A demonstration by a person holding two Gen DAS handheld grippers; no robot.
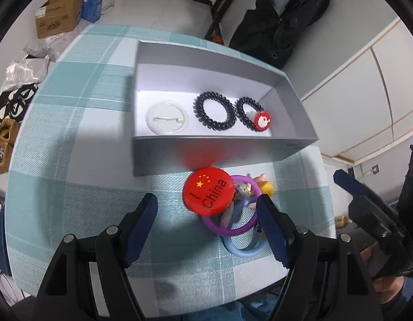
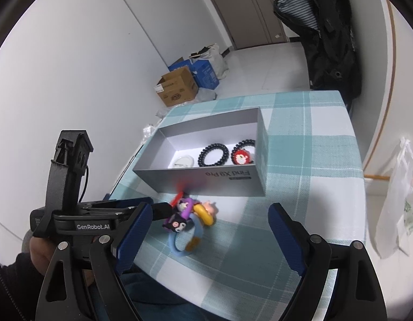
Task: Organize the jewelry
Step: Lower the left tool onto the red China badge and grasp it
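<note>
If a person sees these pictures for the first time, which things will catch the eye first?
First, the red badge reading "I China", lying on the checked tablecloth just before the grey box, atop a heap of coloured hair ties. Next, inside the box, two black coil hair ties beside a clear round badge.

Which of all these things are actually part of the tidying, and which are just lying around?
Part of the job:
grey box
clear badge
two black coil hair ties
red beaded charm
red China badge
purple ring
blue ring

Just lying about:
cardboard box
black jacket
plastic bag
</note>
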